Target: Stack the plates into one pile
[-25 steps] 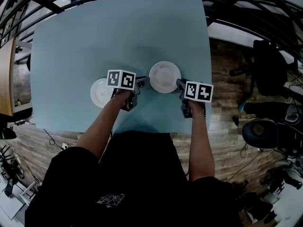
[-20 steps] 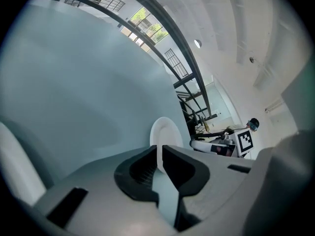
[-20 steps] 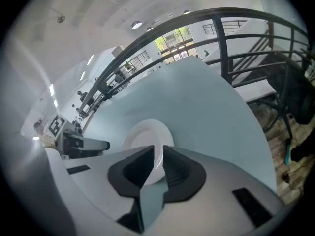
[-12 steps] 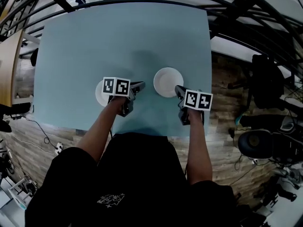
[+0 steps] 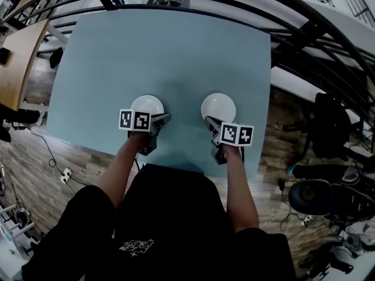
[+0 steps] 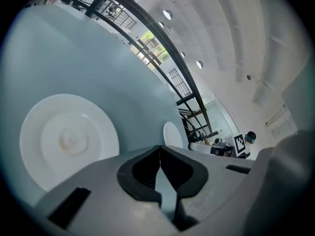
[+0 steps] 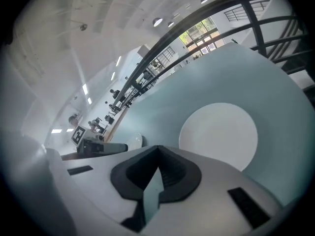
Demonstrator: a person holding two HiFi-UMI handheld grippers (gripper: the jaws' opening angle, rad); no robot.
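**Both grippers pull back; plates still apart**

Since the earlier frame, both grippers have drawn back toward us from the right plate (image 5: 218,107), which they flanked a second ago. Their jaws, apart then, are now together. The two plates appear to lie where they did on the table (image 5: 164,45); the shift in their place looks like our head moving, not the plates.

The left gripper (image 5: 166,117) has its fingers (image 6: 140,171) pressed tip to tip with nothing between them. The left plate (image 5: 146,105) sits just to the left of those fingers, near but, as far as we can tell, untouched. The right plate shows small beyond their tips.

The right gripper (image 5: 208,120) is likewise closed and empty, its fingers (image 7: 133,173) meeting at the tip. The right plate lies just ahead of them and a little to the right, clear of them.

We judge this a reset: closed, empty fingers pulled back suggest that we are repositioning rather than lifting. The pile is not begun, since the plates lie well apart, each flat on the table. Next we must open one pair of fingers and take a plate by its rim.
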